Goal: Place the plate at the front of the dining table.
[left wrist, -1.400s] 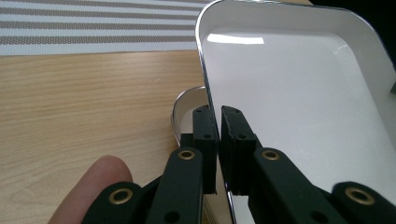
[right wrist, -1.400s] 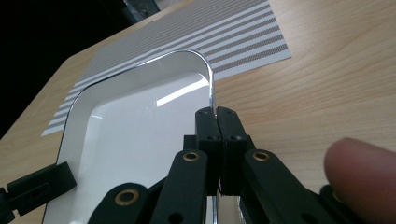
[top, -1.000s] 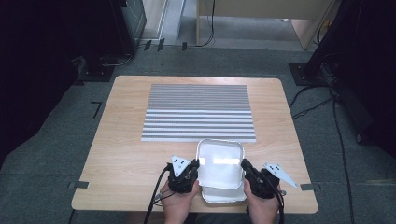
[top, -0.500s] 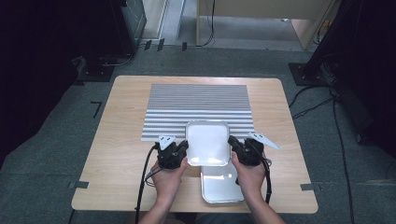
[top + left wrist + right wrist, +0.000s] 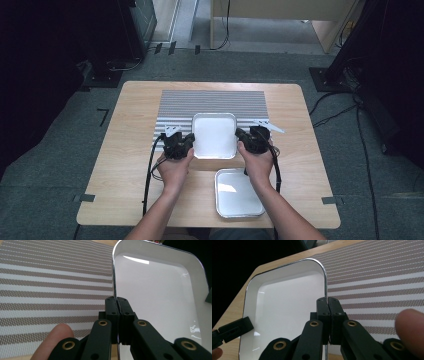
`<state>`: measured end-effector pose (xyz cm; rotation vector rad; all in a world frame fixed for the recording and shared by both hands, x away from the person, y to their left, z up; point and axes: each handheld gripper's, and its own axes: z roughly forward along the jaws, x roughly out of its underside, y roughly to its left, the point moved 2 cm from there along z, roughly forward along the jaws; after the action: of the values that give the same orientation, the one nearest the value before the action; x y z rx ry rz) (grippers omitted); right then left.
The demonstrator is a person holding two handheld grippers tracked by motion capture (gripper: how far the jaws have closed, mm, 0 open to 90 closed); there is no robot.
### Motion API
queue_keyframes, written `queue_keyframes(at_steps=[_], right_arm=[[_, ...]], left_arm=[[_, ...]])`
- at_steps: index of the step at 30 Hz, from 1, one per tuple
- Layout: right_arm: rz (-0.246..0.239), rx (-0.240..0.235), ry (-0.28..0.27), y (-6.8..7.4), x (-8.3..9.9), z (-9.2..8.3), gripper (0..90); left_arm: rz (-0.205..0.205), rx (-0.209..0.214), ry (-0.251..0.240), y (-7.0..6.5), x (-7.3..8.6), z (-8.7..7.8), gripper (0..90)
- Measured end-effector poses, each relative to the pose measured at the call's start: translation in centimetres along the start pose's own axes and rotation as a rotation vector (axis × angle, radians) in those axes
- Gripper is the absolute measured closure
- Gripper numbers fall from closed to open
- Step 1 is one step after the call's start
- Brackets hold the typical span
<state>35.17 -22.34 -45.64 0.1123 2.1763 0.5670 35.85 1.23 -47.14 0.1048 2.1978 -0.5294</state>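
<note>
High view: wooden table w/ striped mat across its far half. White tray, metal-rimmed and empty, sits at mat's near edge, between the two grippers. Left gripper pinches tray's left rim; right gripper pinches its right rim; each is borne by a hand, forearms entering from bottom edge. A grey plate juts from top of each gripper, and black cables trail back along the wrists. 2nd tray, same type, lies on bare wood near the table's front edge, just right of centre, apart from the held one and touched by neither gripper. Left gripper view: jaws closed tight on the thin rim of tray, pads meeting w/ only the rim between; mat lies to the left of the rim, tray's glossy interior to the right; a fingertip shows at lower left. Right gripper view: jaws likewise clamped on rim of tray, mat to the right, tray floor to the left; other gripper's jaw tip shows at the tray's far side, lower left; blurred fingertip at right. Whether the tray rests on the mat or hangs just above it cannot be told.
</note>
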Motion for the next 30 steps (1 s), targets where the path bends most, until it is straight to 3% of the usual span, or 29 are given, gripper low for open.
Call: queue_keyframes(at_steps=[12, 21, 30], right_arm=[[0.024, 0.031, 0.059, -0.8, -2.3, 5.0, 90.0], [0.046, 0.037, 0.081, -1.7, -3.9, 7.7, 90.0], [0.026, 0.055, 0.104, -2.3, -4.8, 10.5, 90.0]], left_arm=[[-0.015, -0.037, 0.032, 1.5, -2.2, 4.2, 89.8], [-0.01, -0.066, 0.059, 2.1, -4.2, 7.3, 89.5], [-0.044, -0.089, 0.106, 3.0, -4.7, 9.9, 89.0]])
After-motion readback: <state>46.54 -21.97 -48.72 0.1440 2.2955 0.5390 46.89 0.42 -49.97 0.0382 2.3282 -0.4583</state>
